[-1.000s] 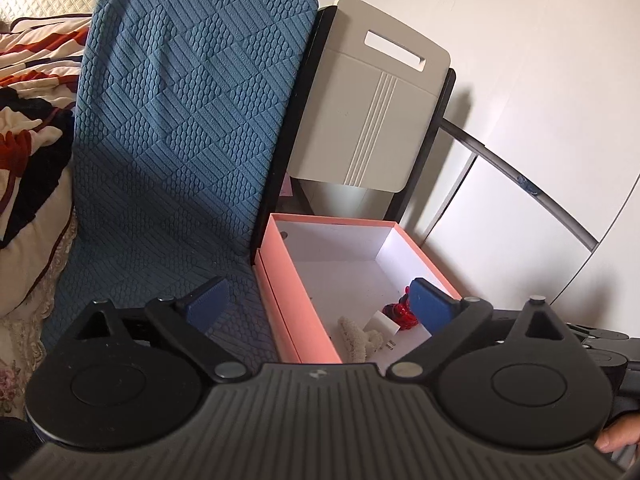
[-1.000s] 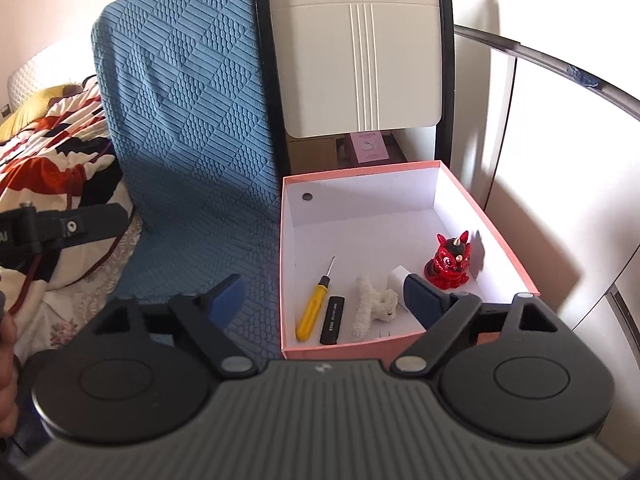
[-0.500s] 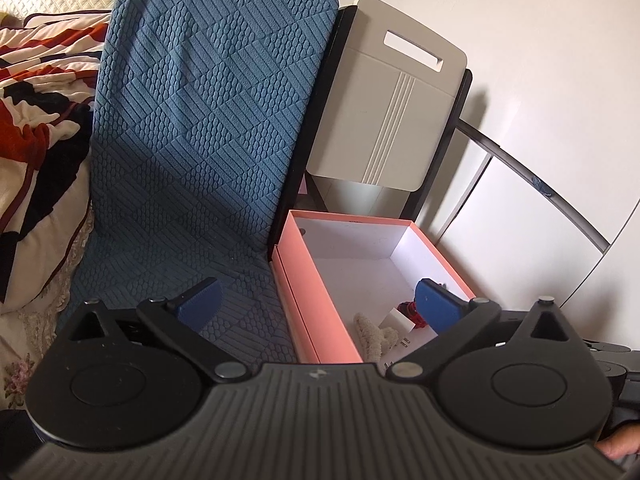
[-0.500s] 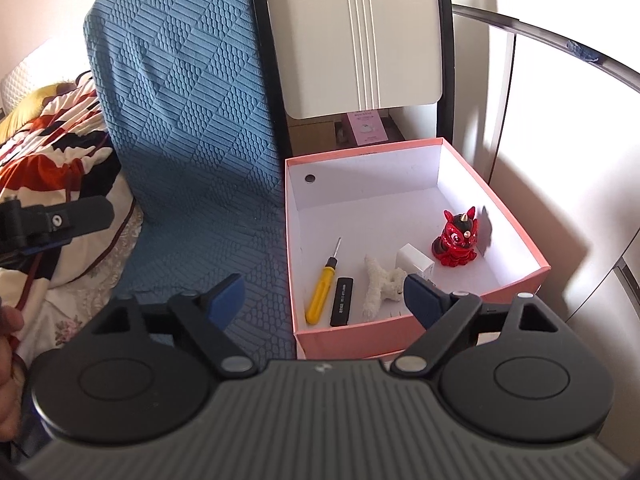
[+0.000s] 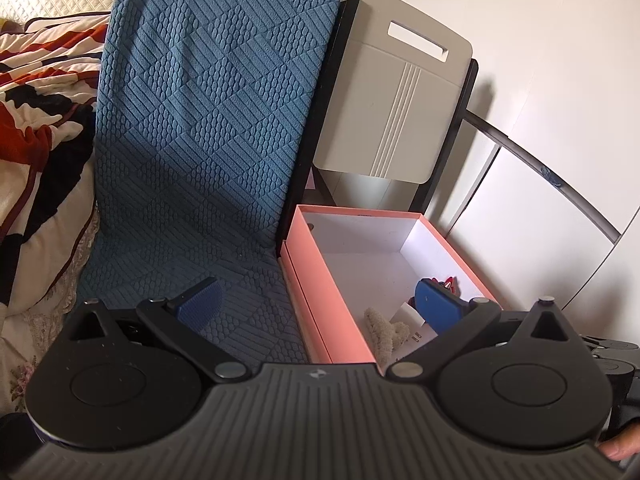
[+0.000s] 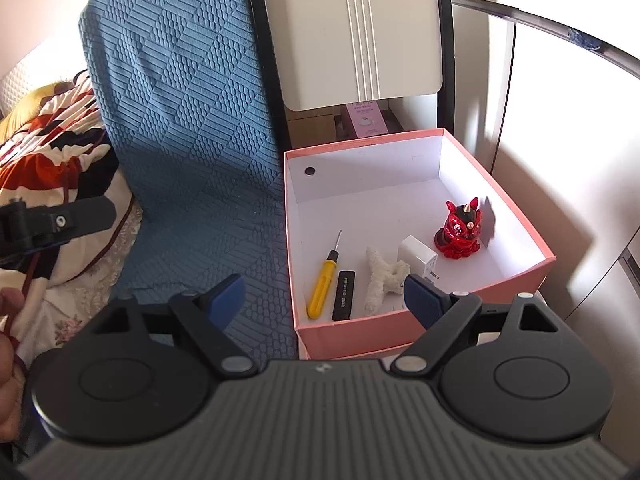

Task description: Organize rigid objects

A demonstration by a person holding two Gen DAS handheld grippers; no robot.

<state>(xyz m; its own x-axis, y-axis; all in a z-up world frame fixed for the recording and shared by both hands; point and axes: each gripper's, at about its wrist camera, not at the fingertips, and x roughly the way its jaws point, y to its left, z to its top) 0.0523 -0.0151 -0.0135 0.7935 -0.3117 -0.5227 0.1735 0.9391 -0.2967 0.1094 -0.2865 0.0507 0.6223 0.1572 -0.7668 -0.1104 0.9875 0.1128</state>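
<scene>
A pink box point(image 6: 520, 280) with white inside sits right of a blue textured mat point(image 6: 192, 160). In it lie a yellow screwdriver point(image 6: 322, 284), a black stick point(image 6: 345, 295), a white fuzzy clip point(image 6: 380, 278), a white charger point(image 6: 418, 256) and a red figurine point(image 6: 458, 232). My right gripper point(image 6: 326, 302) is open and empty, above the box's near edge. My left gripper point(image 5: 316, 304) is open and empty, over the box's point(image 5: 320, 300) left wall; the fuzzy clip point(image 5: 384, 332), the charger point(image 5: 408, 314) and the figurine point(image 5: 446, 282) partly show.
A grey folded table point(image 6: 360, 32) in a black frame leans behind the box, with a small pink carton point(image 6: 366, 120) under it. A patterned quilt point(image 5: 36, 100) lies left of the mat. White cabinet doors point(image 6: 560, 120) stand to the right.
Both grippers have drawn back and risen a little, so the box sits farther off and more of its inside shows. Both stay open and empty. Nothing in the box moved.
</scene>
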